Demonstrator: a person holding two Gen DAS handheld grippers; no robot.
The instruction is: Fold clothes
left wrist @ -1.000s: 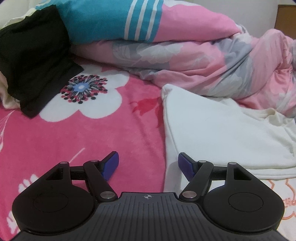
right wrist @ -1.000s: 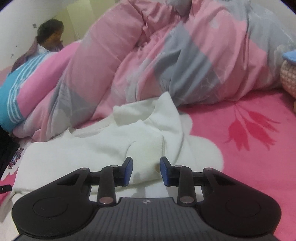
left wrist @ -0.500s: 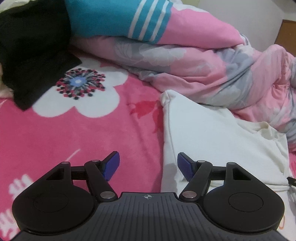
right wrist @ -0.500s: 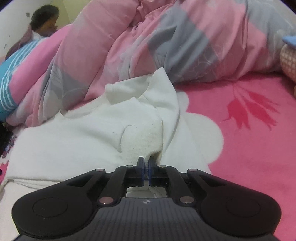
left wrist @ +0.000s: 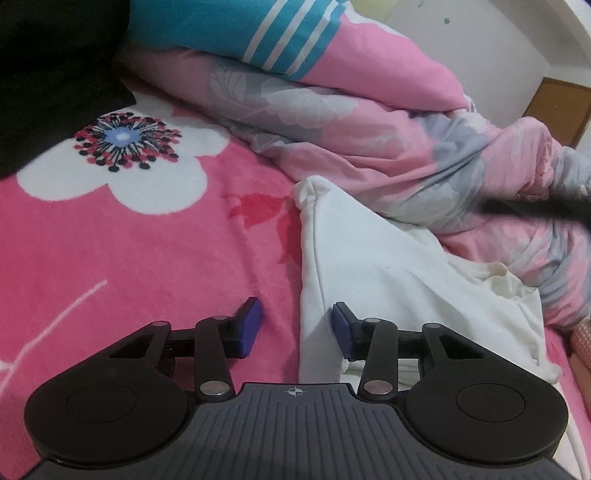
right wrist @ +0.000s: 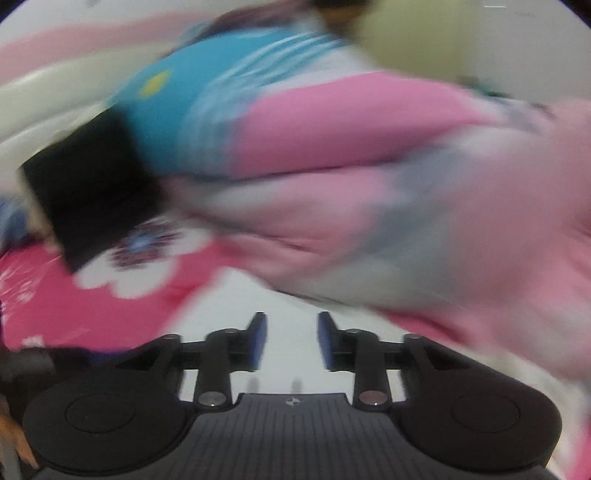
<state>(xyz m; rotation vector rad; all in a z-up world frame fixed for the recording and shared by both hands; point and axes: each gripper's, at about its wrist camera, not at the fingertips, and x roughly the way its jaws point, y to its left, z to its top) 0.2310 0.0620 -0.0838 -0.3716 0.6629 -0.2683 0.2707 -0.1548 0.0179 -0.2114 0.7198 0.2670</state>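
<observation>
The left claw (left wrist: 295, 325) is wide open and holds nothing. The edge of the white top (left wrist: 388, 273) sits between its blue pads (left wrist: 249, 325). The top is soft, thick cloth, folded into a flat shape with a pointy far corner, and it lies on the bed. Under it is a fuzzy pink blanket (left wrist: 129, 251) with big white flowers. Past the top is a puffy pink and gray quilt (left wrist: 388, 147), all bunched up. Farther back lie a blue cloth with white stripes (left wrist: 229, 29) and a black cloth (left wrist: 51, 74).

The right claw (right wrist: 291, 339) is open too, with nothing in it. Its picture is very blurry. White cloth shows just past its pads.
</observation>
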